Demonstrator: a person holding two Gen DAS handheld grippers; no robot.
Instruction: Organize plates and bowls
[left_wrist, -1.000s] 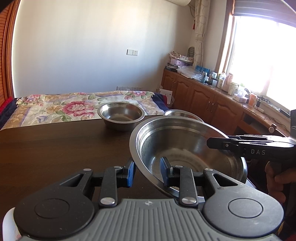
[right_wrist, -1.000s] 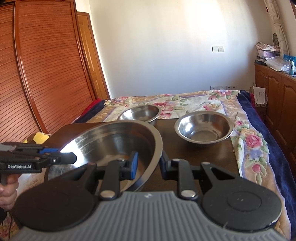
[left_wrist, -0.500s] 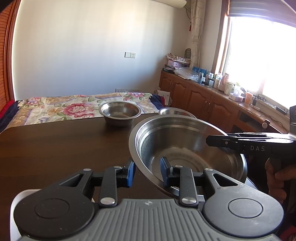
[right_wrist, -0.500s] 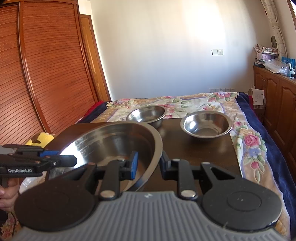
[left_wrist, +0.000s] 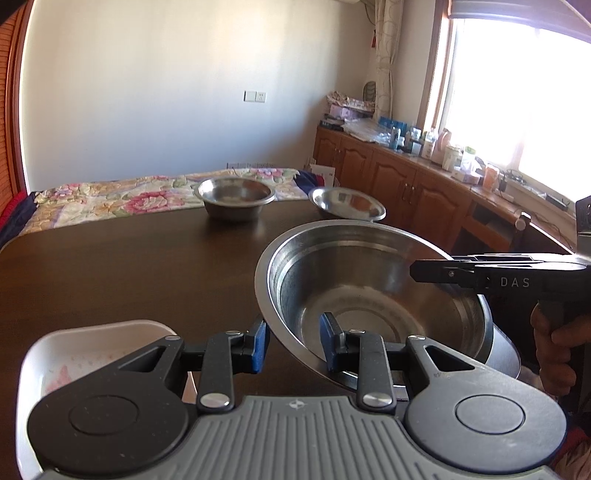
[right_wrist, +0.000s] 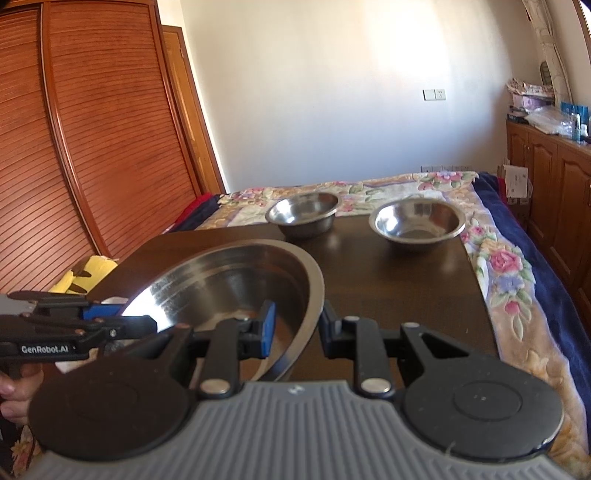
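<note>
A large steel basin (left_wrist: 373, 291) is held in the air above the dark table (left_wrist: 129, 266), gripped on opposite sides of its rim. My left gripper (left_wrist: 291, 343) is shut on its near-left rim. My right gripper (right_wrist: 295, 332) is shut on its right rim; the basin (right_wrist: 236, 284) fills the left of the right wrist view. Two smaller steel bowls stand at the table's far edge: one (left_wrist: 236, 195) (right_wrist: 303, 214) to the left, one (left_wrist: 347, 205) (right_wrist: 419, 221) to the right. A white dish (left_wrist: 92, 354) sits under my left gripper.
A bed with a floral cover (right_wrist: 498, 266) runs along the table's far and right sides. Wooden cabinets (left_wrist: 406, 188) with clutter stand under the window. Slatted wooden doors (right_wrist: 74, 147) are at the left. A yellow object (right_wrist: 86, 275) lies beside the table's left edge.
Both grippers have pulled back and up with the basin; the two small bowls look farther away. The white dish has come into view under my left gripper.
</note>
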